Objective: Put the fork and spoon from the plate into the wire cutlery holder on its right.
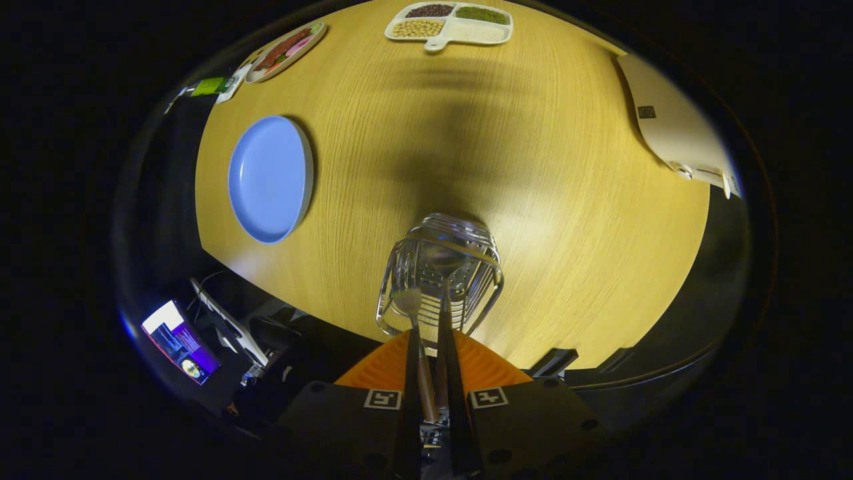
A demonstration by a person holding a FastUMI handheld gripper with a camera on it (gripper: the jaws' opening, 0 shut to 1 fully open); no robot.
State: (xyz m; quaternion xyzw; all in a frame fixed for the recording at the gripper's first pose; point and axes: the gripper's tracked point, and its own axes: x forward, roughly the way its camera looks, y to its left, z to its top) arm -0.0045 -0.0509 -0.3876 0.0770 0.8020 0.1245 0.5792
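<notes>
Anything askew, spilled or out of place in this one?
Nothing stands out. The blue plate lies flat and bare on the table. The wire cutlery holder stands upright just ahead of the gripper, whose fingers are closed on a utensil handle reaching into it.

Staged booth, wooden table (533, 167), blue plate (270, 179)

Gripper (432, 333) pointing steeply down, fingers (454, 360) drawn close together, nearly parallel, clamped on slim utensil handle (425, 383) between them; fingertips just near of wire holder (440, 280).
</notes>
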